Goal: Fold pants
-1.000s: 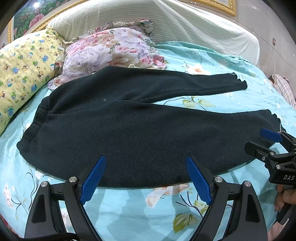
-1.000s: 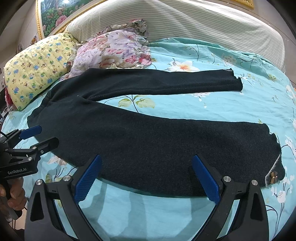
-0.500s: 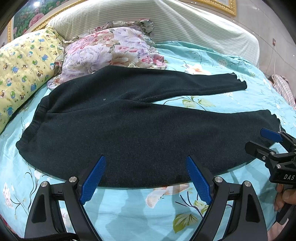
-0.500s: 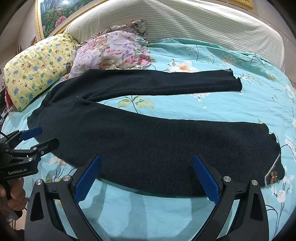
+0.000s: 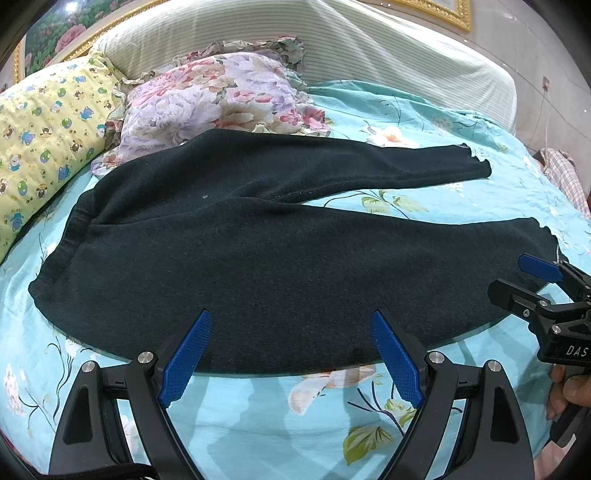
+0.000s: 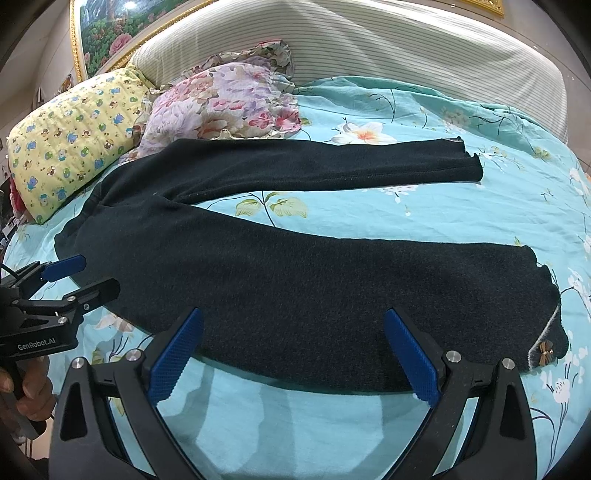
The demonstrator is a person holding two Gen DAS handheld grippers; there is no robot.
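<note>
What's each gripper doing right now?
Left gripper: open, empty, above the pants' near edge.
Right gripper: open, empty, above the same edge.

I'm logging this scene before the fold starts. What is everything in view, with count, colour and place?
Dark knit pants: one, near-black, spread flat on the bed, legs apart, waistband toward the pillows.
Small bow ornament: one, brown, at the near leg's hem.
Floral bedsheet: one, turquoise, under the pants.
Cartoon-print pillow: one, yellow, far left.
Flowered pillow: one, pink and lilac, beside the yellow one.
Striped headboard: one, pale, behind the bed.
Framed picture: one, gold frame, on the wall.
Checked cloth: one, at the right edge.
Left gripper: black, blue pads, open.
Right gripper: same, open.
</note>
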